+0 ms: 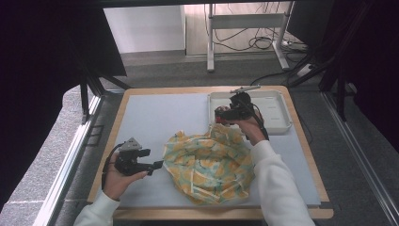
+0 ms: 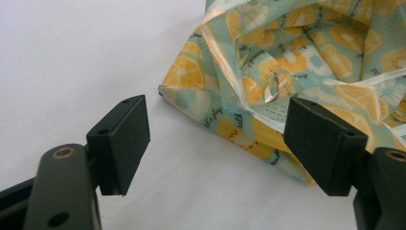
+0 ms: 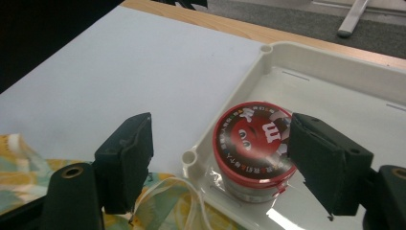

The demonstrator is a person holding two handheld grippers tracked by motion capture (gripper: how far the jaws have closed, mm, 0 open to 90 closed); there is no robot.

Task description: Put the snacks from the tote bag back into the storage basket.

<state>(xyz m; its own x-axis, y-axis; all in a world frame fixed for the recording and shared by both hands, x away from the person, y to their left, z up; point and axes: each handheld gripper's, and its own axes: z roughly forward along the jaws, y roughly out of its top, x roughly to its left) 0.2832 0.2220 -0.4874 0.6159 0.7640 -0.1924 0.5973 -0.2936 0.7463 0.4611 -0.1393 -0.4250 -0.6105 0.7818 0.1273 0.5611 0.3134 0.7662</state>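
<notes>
A crumpled drawstring bag [image 1: 209, 165] printed with orange and lemon slices lies at the front middle of the table. My left gripper [image 1: 156, 165] rests at its left edge, jaws open and empty; in the left gripper view [image 2: 215, 139] the bag [image 2: 287, 72] lies just beyond the pads. A red-lidded candy cup [image 3: 253, 143] stands in the near left corner of the white tray [image 3: 268, 52]. My right gripper [image 3: 220, 158] hovers over it with jaws wide and the pads not pressing on it. From above, that gripper [image 1: 225, 114] hangs at the tray's [image 1: 277, 125] left end, by the cup [image 1: 219, 112].
A pale mat [image 1: 155, 117] covers the wooden table. The bag's white drawstring [image 3: 191, 191] trails toward the tray corner. Beyond the table's far edge are a desk frame [image 1: 210, 42] and floor cables [image 1: 263, 42]. Dark curtains hang at both sides.
</notes>
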